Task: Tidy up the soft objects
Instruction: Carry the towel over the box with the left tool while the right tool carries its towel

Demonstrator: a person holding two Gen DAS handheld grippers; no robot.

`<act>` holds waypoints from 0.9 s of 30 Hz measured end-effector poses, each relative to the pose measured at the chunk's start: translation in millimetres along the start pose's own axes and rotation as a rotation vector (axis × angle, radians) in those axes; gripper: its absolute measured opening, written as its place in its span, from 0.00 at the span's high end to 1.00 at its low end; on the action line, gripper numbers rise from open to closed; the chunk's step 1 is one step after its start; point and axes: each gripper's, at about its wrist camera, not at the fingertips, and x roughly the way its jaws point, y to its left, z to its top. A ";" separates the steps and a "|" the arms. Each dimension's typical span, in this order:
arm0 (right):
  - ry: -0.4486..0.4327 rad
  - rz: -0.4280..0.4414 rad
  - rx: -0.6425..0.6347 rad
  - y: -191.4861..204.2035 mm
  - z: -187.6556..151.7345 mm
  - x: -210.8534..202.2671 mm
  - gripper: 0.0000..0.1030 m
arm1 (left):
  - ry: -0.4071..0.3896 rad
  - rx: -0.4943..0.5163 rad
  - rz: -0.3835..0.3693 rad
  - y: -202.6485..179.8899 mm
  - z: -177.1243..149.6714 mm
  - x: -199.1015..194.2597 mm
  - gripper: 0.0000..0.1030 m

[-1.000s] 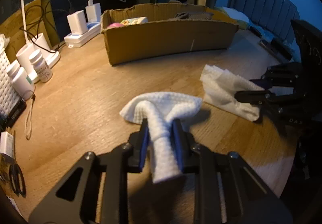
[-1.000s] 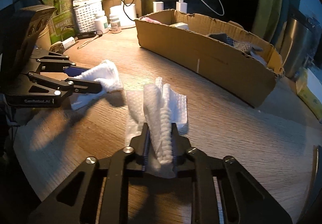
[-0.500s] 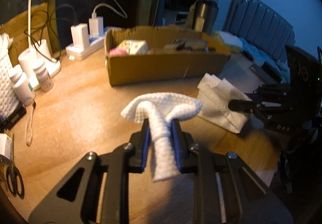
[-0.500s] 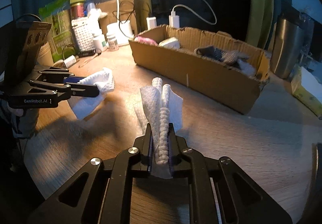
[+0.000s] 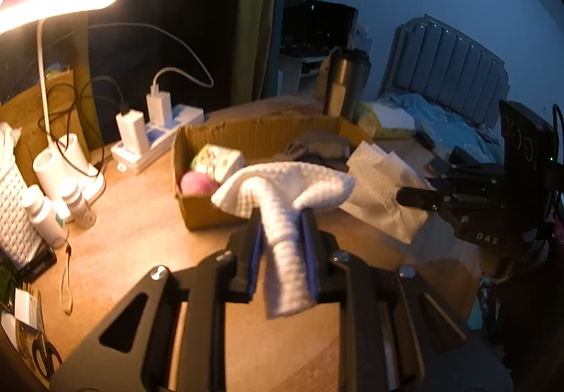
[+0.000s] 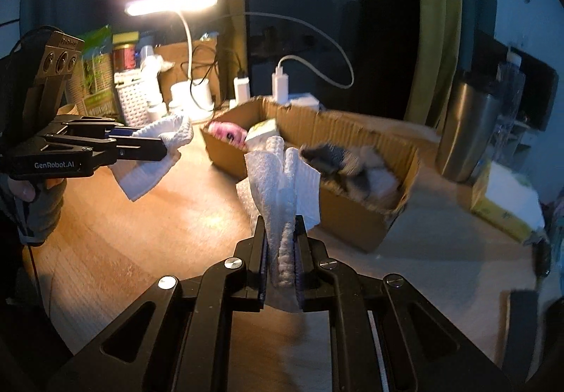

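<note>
My left gripper [image 5: 282,219] is shut on a white waffle cloth [image 5: 289,187] and holds it in the air just before the cardboard box [image 5: 218,212]. It also shows in the right wrist view [image 6: 158,149] with the cloth [image 6: 155,152] hanging from it. My right gripper [image 6: 280,223] is shut on a white textured towel [image 6: 282,177], lifted near the box's front wall [image 6: 352,216]. The towel shows at the right of the left wrist view [image 5: 380,187]. The box holds a pink ball [image 5: 197,182], a patterned pack [image 5: 218,159] and dark socks [image 6: 338,159].
A lit desk lamp [image 6: 172,2], chargers on a power strip [image 5: 148,135], white bottles [image 5: 42,212] and a white basket [image 5: 14,212] stand at the left and back of the wooden table [image 5: 134,233]. A steel tumbler [image 6: 465,131] stands right of the box.
Both grippers have risen off the table with their cloths and moved toward the cardboard box. The box interior now shows from above.
</note>
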 end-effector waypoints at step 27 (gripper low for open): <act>-0.138 -0.051 -0.051 -49.5 64.3 12.1 0.87 | -0.040 -0.035 -0.009 3.4 75.0 76.0 0.79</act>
